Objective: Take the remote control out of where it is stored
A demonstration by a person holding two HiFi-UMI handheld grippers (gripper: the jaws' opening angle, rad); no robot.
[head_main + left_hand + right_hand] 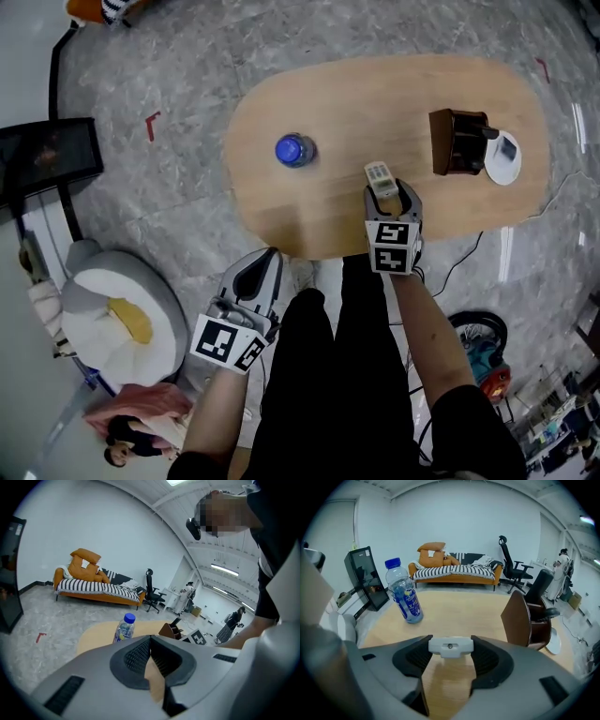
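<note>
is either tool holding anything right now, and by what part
The right tool holds the white remote control, its jaws clamped across the sides near the end closest to the person. The left tool is shut and empty.

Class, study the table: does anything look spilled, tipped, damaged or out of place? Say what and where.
Nothing stands out. The bottle and the wooden holder stand upright on the table, nothing is spilled, and the remote control is gripped in the right claw over the table's near side.
</note>
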